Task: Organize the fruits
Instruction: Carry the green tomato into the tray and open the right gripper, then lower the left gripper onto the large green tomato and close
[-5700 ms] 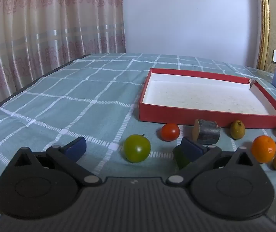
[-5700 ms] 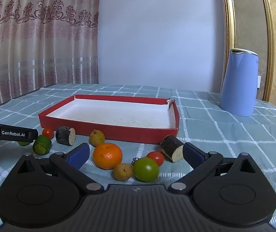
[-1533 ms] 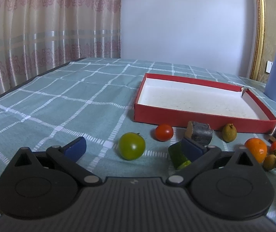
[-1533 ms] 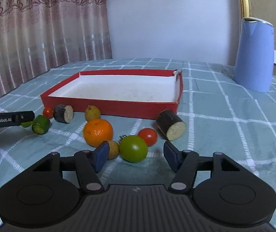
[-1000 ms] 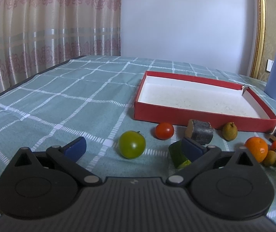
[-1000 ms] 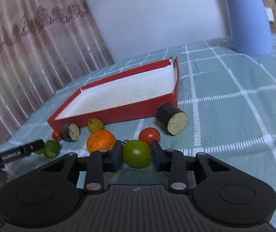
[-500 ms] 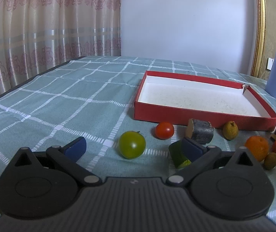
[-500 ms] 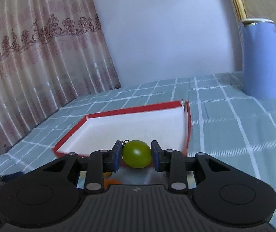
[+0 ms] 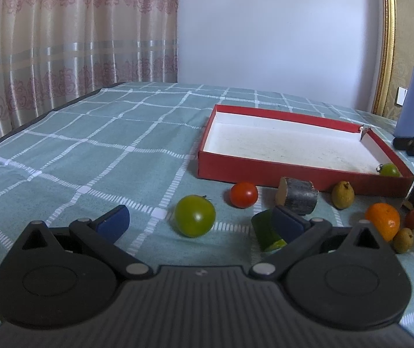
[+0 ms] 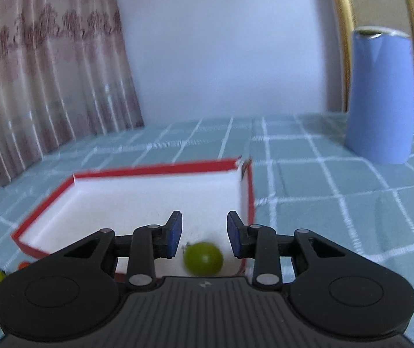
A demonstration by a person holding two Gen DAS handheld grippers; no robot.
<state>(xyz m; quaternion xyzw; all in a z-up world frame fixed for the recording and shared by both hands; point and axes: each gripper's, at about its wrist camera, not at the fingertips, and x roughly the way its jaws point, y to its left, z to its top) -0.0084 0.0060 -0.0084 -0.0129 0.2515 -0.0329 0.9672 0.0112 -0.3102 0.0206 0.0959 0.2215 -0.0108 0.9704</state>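
We note a teal cloth (image 9: 96, 133) with a white grid covering the table, pleated pink patterned curtains (image 9: 62, 43) at upper left of both views and a plain pale wall (image 9: 279, 34) behind.

Left wrist view, left to right: the left gripper (image 9: 198, 221) sits at the bottom of the frame exactly as half a second ago, its blue-padded jaws spread wide and empty. A glossy round green tomato (image 9: 194, 216) lies between them but beyond them, untouched. Right of it are a smooth red tomato (image 9: 243, 194), a cut green wedge (image 9: 266, 229) partly behind the right pad, a rough bark-covered log section (image 9: 297, 199), a dull yellow-green pear-shaped fruit (image 9: 342, 195), a pebbled orange (image 9: 383, 221), a small brownish fruit (image 9: 403, 240) and a small red one (image 9: 413, 219).

Change from half a second ago: a second green tomato (image 9: 389, 170) now rests in the near right corner of the shallow red cardboard tray (image 9: 265, 171), on its matt white floor; earlier it hung in the air at the right edge of the frame. The right gripper's dark body shows there now.

Right wrist view, blurred: the right gripper (image 10: 204, 233) is over the tray (image 10: 44, 211). Its jaws, clamped on the tomato before, are opening; the tomato (image 10: 203, 258) lies lower centre below the pads, touching neither. A smooth blue jug (image 10: 381, 95) stands at upper right.
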